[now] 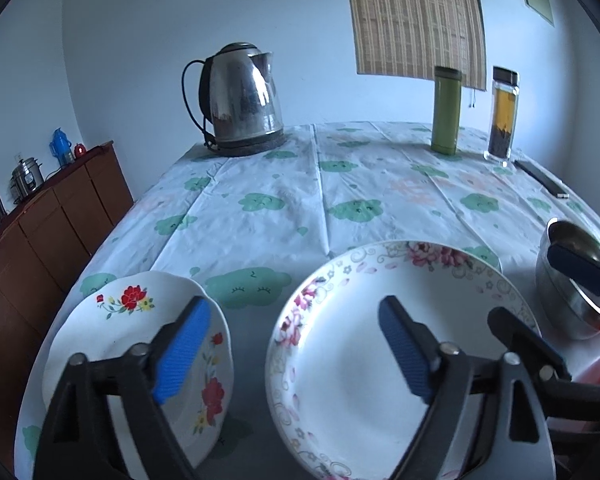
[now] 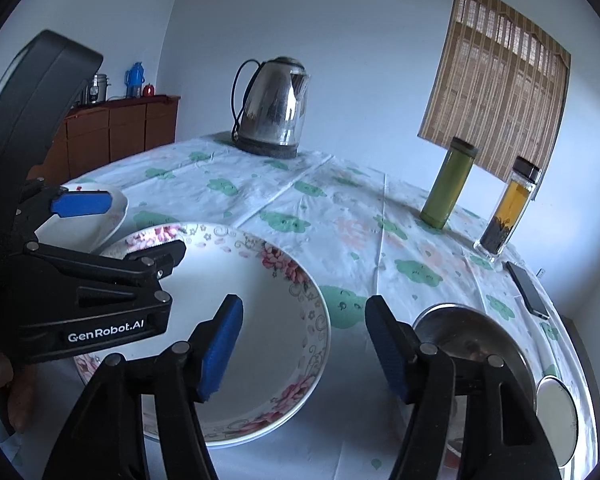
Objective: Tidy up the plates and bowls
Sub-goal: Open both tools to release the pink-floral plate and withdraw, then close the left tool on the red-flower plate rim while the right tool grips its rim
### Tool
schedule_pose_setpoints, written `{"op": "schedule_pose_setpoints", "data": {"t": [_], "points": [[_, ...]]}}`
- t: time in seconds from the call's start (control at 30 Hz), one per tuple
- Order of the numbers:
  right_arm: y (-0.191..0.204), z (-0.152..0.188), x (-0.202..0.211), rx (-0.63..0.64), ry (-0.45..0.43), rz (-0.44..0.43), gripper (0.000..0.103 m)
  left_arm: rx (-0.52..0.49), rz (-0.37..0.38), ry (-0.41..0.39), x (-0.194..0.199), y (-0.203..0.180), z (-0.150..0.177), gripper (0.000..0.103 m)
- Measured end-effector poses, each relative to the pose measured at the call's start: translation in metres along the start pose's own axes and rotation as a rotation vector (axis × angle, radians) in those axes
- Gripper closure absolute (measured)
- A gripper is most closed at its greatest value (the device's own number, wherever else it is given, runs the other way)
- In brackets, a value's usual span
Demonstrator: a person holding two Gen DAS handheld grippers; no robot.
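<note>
White china w/ pink roses round the rim – that's the big plate, flat on the cloud-print tablecloth right in front of me. My left gripper is spread wide w/ nothing pinched; its left blue pad hangs over the small red-flower plate, the right pad over the big plate's middle. Small plate lies just left of the big one, rims near, can't tell if touching. My right gripper is open too, empty btwn the fingers; left pad over the big plate's right side, right pad by the steel bowl, which stands to the right of the big plate. Far end of table: steel kettle, green flask, tea jar; phone near the right edge
</note>
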State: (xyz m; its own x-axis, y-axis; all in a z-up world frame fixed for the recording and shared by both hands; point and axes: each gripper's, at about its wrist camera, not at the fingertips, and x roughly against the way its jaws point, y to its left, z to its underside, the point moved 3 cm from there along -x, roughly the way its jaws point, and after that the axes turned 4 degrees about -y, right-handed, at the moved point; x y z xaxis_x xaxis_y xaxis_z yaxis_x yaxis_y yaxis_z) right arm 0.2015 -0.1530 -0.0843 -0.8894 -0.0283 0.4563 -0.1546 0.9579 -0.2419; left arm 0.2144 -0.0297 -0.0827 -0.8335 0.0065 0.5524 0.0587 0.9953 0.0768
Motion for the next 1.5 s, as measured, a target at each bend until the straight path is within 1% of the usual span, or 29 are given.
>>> {"op": "schedule_pose_setpoints", "data": {"t": [0.07, 0.27, 0.4, 0.5, 0.63, 0.73, 0.8, 0.9, 1.0, 1.1, 1.2, 1.23, 1.3, 1.37, 1.4, 1.5], "points": [[-0.001, -0.001, 0.001, -0.004, -0.010, 0.003, 0.037, 0.018, 0.006, -0.010, 0.002, 0.003, -0.001, 0.006], [-0.004, -0.003, 0.005, -0.023, -0.048, 0.002, 0.036, 0.038, 0.007, -0.048, 0.011, 0.007, -0.004, 0.003], [-0.008, -0.007, 0.010, -0.049, -0.087, -0.011, 0.036, 0.050, -0.025, -0.065, 0.014, 0.012, -0.007, 0.003], [-0.010, -0.010, 0.016, -0.070, -0.130, -0.013, 0.036, 0.087, -0.050, -0.079, 0.017, 0.021, -0.009, 0.003], [-0.010, -0.014, 0.022, -0.082, -0.180, -0.020, 0.036, 0.135, -0.107, -0.101, 0.022, 0.036, -0.013, 0.003], [-0.008, -0.017, 0.026, -0.091, -0.210, -0.037, 0.036, 0.178, -0.112, -0.092, 0.023, 0.047, -0.013, 0.003], [-0.006, -0.017, 0.027, -0.095, -0.224, -0.056, 0.036, 0.197, -0.129, -0.069, 0.024, 0.056, -0.012, 0.003], [-0.002, -0.018, 0.023, -0.106, -0.205, -0.100, 0.036, 0.222, -0.142, -0.055, 0.029, 0.069, -0.011, 0.003], [0.000, -0.020, 0.020, -0.120, -0.178, -0.140, 0.036, 0.230, -0.158, -0.059, 0.038, 0.083, -0.011, 0.003], [0.004, -0.026, 0.019, -0.142, -0.119, -0.199, 0.036, 0.235, -0.177, -0.063, 0.045, 0.100, -0.012, 0.003], [0.012, -0.031, 0.022, -0.146, -0.088, -0.243, 0.036, 0.234, -0.225, -0.068, 0.048, 0.123, -0.012, 0.003], [0.019, -0.035, 0.023, -0.136, -0.076, -0.263, 0.036, 0.234, -0.252, -0.071, 0.048, 0.132, -0.010, 0.003], [0.029, -0.039, 0.024, -0.119, -0.074, -0.289, 0.036, 0.234, -0.307, -0.074, 0.046, 0.148, -0.007, 0.003], [0.042, -0.046, 0.023, -0.108, -0.073, -0.321, 0.036, 0.250, -0.343, -0.070, 0.043, 0.161, -0.001, 0.003], [0.049, -0.050, 0.023, -0.100, -0.077, -0.329, 0.036, 0.267, -0.350, -0.068, 0.041, 0.168, 0.002, 0.003], [0.065, -0.058, 0.020, -0.081, -0.074, -0.348, 0.037, 0.314, -0.336, -0.057, 0.035, 0.180, 0.011, 0.003]]}}
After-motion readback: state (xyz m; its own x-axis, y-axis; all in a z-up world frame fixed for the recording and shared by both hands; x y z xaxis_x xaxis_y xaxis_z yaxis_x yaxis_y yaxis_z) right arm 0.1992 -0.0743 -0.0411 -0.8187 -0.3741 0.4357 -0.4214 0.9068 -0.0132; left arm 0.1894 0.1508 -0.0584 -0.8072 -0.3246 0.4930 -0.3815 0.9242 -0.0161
